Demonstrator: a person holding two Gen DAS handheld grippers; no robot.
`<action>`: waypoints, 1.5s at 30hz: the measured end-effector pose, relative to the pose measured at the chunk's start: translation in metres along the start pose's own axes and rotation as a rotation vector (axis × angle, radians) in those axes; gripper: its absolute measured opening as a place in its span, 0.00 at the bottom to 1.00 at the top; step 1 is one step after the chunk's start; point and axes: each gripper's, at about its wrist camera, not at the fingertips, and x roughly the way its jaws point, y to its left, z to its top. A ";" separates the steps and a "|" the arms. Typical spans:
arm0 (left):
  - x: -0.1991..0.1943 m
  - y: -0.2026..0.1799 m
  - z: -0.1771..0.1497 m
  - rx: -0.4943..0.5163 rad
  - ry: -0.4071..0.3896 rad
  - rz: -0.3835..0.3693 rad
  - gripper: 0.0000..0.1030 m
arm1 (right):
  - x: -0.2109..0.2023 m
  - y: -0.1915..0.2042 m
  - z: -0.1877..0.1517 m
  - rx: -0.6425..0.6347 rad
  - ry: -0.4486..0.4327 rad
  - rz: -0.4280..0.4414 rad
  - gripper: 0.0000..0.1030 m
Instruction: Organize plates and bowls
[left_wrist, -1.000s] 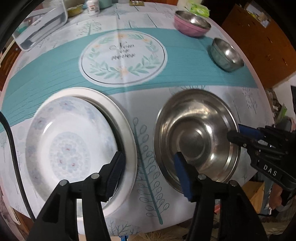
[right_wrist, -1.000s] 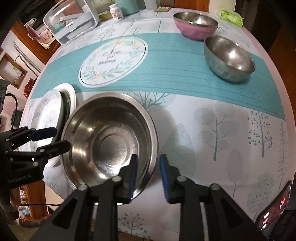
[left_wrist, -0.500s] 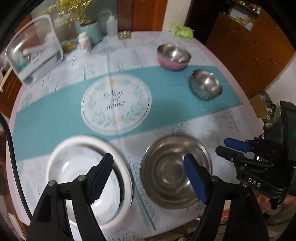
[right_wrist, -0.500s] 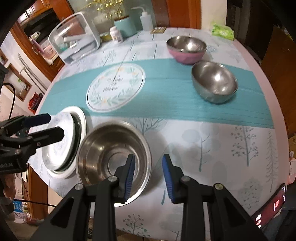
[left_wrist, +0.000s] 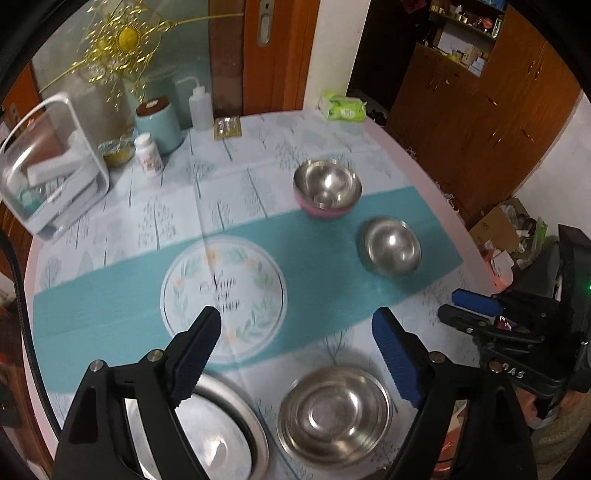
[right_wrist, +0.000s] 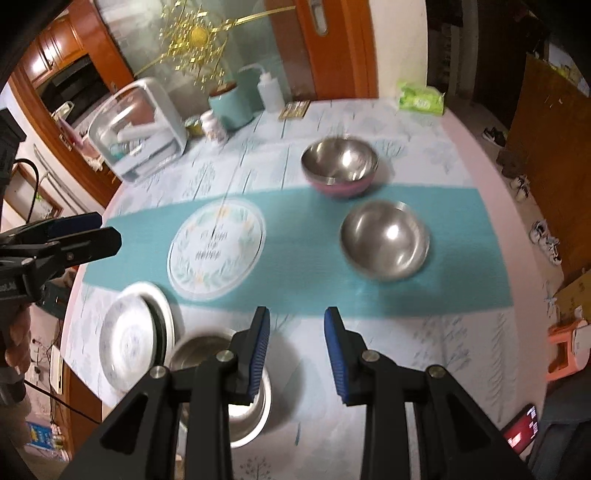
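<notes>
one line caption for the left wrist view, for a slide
Open left gripper above patterned white plate and wide steel bowl on teal-banded tablecloth.

Left gripper (left_wrist: 295, 332) pitched steeply downward, jaws just opened wide, nothing between them, right gripper (right_wrist: 296, 332) likewise pitched down, jaws partly apart, empty

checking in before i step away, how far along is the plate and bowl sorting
Looks done: the patterned white plate sits stacked on another plate at the near edge, beside the wide steel basin. In hand: nothing; the left claw, jaws just opened wide, and the right claw hover empty. Left: the plain steel bowl and the pink-sided steel bowl stand apart, unstacked.
</notes>
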 end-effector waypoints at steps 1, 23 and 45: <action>0.001 0.001 0.008 0.005 -0.002 0.002 0.83 | -0.003 -0.002 0.007 0.002 -0.009 -0.007 0.30; 0.169 0.020 0.144 -0.017 0.089 -0.047 0.84 | 0.096 -0.070 0.152 0.170 0.062 -0.097 0.45; 0.309 0.032 0.142 -0.192 0.234 -0.213 0.30 | 0.219 -0.099 0.156 0.317 0.214 -0.173 0.12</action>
